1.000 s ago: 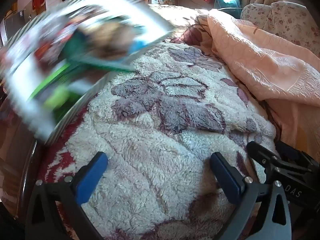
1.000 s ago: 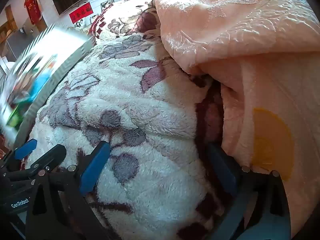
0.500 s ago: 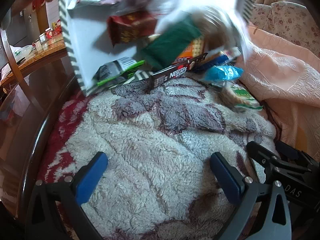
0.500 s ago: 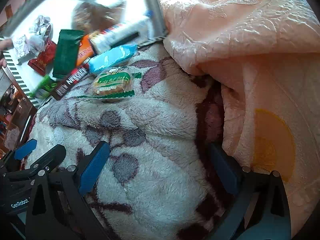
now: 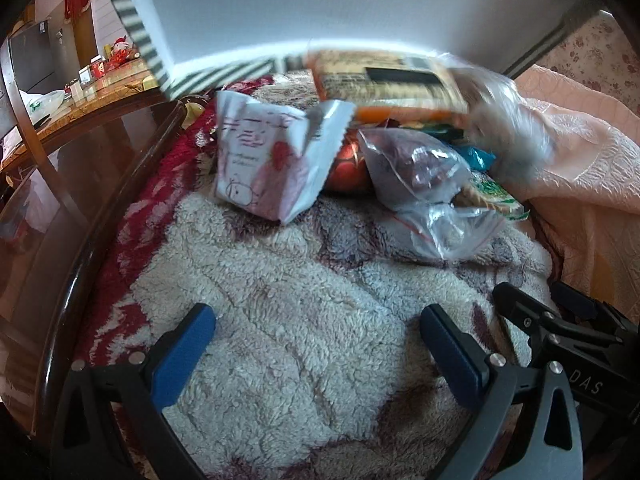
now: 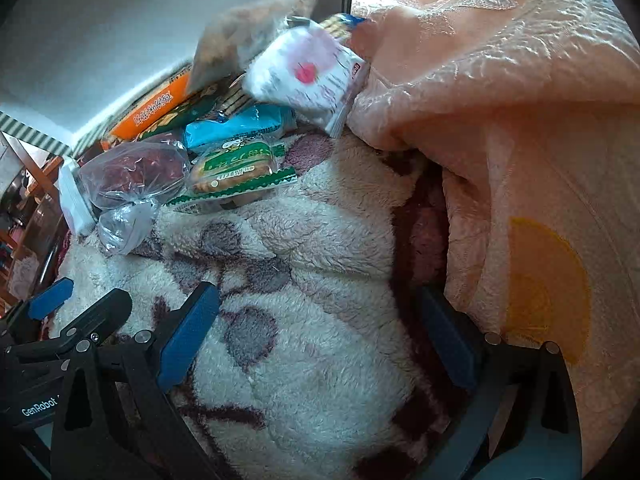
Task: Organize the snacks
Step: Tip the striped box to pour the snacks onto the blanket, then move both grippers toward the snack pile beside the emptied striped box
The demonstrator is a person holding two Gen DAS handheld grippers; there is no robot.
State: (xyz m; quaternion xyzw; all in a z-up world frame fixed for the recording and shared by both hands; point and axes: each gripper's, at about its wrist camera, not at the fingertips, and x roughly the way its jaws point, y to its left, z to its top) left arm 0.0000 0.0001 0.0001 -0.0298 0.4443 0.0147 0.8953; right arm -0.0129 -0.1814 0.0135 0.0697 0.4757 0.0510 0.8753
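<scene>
Snacks (image 6: 224, 136): a loose heap on a fleece blanket (image 5: 280, 320), at its far end, beneath the tilted white box with a striped rim (image 5: 132, 16).

Items, by material and shape:
- White paper-like pouch with pink print and a crimped edge (image 5: 268, 160), standing crumpled at the heap's left side.
- Clear plastic bag of dark red pieces (image 5: 416, 164), soft and wrinkled, its loose neck lying flat on the fleece toward the grippers.
- Round biscuit in a clear wrapper with green print (image 6: 234, 168), lying flat at the heap's near edge.
- Light blue foil packet (image 6: 240, 124), just behind the biscuit.
- Flat orange packet with printed text (image 6: 156, 110), partly under other items.
- White and pink pillow pack (image 6: 308, 72), blurred, against the peach quilt.
- Blurred translucent bag (image 6: 240, 36) above the heap; contents not legible.

Setting: blanket cream and plush with mauve floral shapes; peach quilted cover (image 6: 500, 92) bunched along its right side; dark wooden rail (image 5: 104, 216) at the left edge.

Left gripper (image 5: 316, 344): blue-padded fingers spread wide, nothing between them, low over bare fleece, well short of the heap. Right gripper (image 6: 324, 336): fingers likewise wide apart and empty, the right finger partly shadowed beside the quilt.
</scene>
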